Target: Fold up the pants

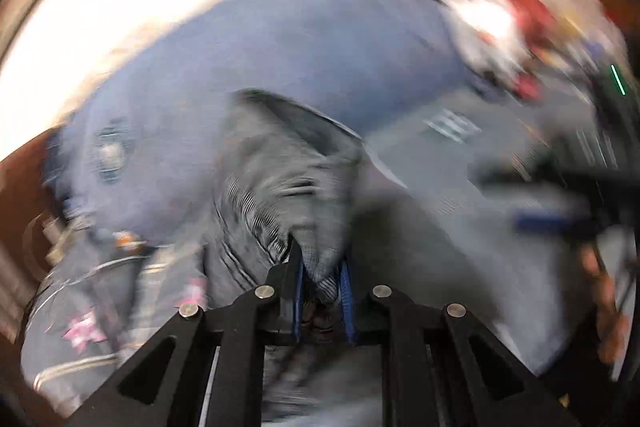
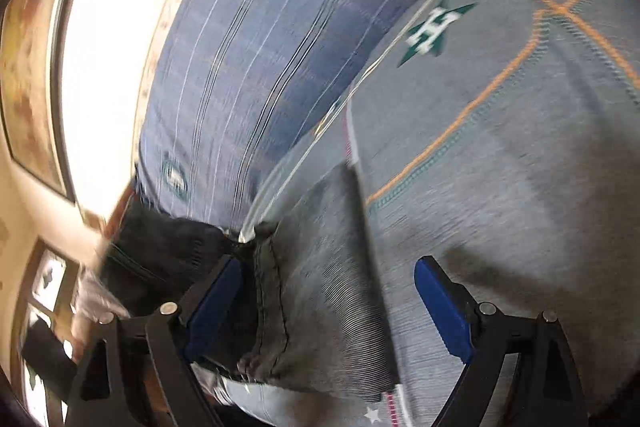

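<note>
Left gripper (image 1: 320, 275) clenched on grey pants (image 1: 288, 187) fold, right gripper (image 2: 332, 311) released, jaws wide, pants hem between them, blue bedspread (image 2: 248, 47) at twelve o'clock.

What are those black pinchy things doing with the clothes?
A person is folding grey pants on a bed, with tongs in each hand. The left tongs are pinched shut on a bunch of the pants and hold it up off the blanket. The right tongs are wide open, with a dark-edged part of the pants lying between their blue pads, not squeezed. The picture is blurry, so it's hard to tell more.
</note>
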Tool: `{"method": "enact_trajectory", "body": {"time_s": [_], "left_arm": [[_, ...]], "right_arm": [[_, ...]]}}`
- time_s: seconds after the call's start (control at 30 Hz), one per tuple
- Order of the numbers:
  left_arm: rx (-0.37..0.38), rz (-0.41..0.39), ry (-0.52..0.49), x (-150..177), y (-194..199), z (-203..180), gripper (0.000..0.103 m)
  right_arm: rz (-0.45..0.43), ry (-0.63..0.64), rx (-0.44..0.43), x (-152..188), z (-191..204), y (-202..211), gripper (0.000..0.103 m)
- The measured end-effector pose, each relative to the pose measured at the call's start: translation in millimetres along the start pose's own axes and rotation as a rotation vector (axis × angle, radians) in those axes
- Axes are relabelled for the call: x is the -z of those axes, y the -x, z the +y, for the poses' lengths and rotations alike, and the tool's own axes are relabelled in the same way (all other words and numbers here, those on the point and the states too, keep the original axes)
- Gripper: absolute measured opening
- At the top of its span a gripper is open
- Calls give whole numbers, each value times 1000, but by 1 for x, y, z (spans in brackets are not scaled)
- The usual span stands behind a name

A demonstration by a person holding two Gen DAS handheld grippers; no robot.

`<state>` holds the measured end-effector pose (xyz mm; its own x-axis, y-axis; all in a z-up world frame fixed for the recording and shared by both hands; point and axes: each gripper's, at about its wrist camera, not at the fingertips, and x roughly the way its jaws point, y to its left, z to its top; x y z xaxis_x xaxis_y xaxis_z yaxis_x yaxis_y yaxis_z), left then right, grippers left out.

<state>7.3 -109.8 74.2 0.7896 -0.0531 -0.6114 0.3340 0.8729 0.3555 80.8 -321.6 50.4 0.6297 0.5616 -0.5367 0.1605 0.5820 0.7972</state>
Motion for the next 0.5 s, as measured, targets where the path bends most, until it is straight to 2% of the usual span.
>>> {"method": "enact_trajectory", "body": {"time_s": [0.07, 0.1, 0.17, 0.27, 0.33, 0.37, 0.4, 0.5], "left_arm": [[105, 134, -71, 14, -29, -35, 15], [115, 203, -116, 25, -46, -49, 17], [88, 178, -135, 30, -45, -50, 17], [176, 165, -81, 21, -26, -30, 22], [220, 117, -5, 15, -6, -5, 33], [217, 92, 31, 15, 3, 9, 45], [204, 69, 73, 15, 11, 25, 52], [124, 26, 225, 21, 17, 83, 56]], "right_arm": [[-28, -28, 7, -5, -9, 10, 91], [-35, -38, 10, -6, -12, 13, 91], [-44, -61, 18, -9, -19, 17, 91], [-43, -77, 21, -10, -24, 19, 91], [-41, -67, 23, -10, -23, 18, 91], [-37, -54, 22, -10, -19, 17, 91], [-34, -37, 25, -9, -15, 15, 91], [-11, 25, 34, -3, -2, 9, 91]]}}
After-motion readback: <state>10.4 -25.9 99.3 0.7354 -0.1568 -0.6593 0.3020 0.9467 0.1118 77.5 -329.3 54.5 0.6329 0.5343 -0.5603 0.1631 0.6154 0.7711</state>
